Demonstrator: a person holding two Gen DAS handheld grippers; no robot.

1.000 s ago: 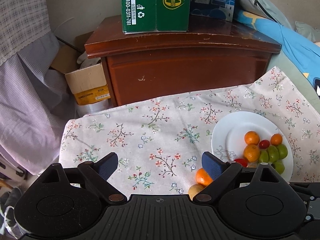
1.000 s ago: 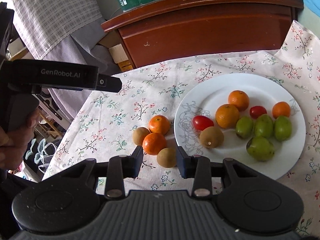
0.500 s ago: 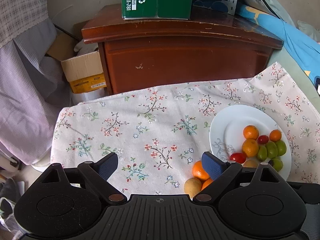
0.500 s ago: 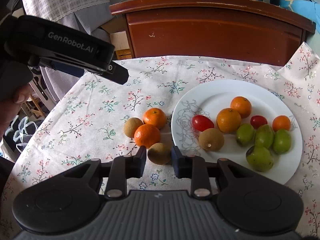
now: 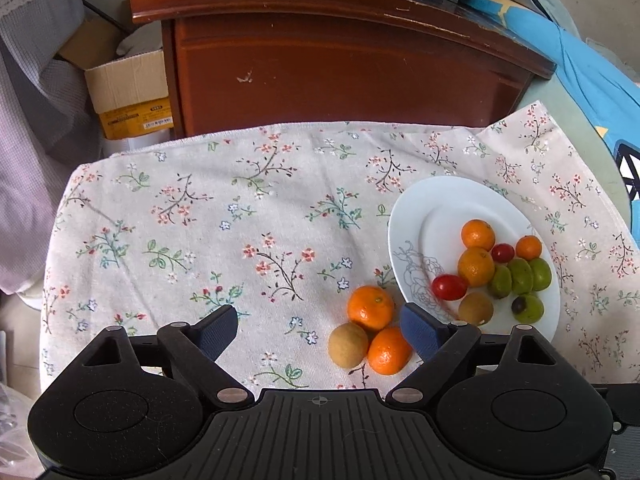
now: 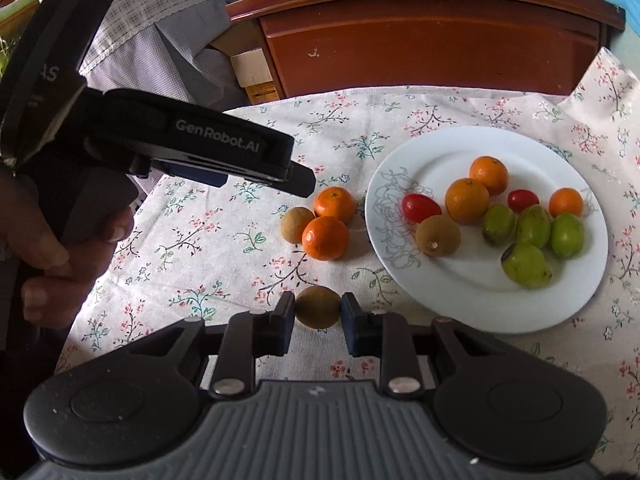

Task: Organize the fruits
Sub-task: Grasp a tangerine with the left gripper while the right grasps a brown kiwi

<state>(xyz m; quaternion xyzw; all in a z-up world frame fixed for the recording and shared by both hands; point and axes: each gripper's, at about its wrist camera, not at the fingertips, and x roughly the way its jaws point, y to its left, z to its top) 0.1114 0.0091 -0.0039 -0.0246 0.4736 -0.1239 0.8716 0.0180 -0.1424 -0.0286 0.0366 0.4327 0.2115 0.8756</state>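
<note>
Meanwhile the left gripper [image 5: 318,330] has its fingers [image 5: 218,330] spread wide and closing, gripping nothing; a brown fruit [image 5: 348,345] and two mandarins [image 5: 370,307] lie on the floral cloth [image 5: 200,220] of the tabletop between them, near the right finger. To the right, the right gripper [image 6: 318,316] has its fingers [image 6: 284,320] nearly together, clamped on a brown longan [image 6: 318,306]. Beyond stands the white plate [image 6: 460,280] with mandarins, cherry tomatoes, green fruits and a brown one. Across the left gripper's side reads "GenRobot.AI" [image 6: 218,136].
</note>
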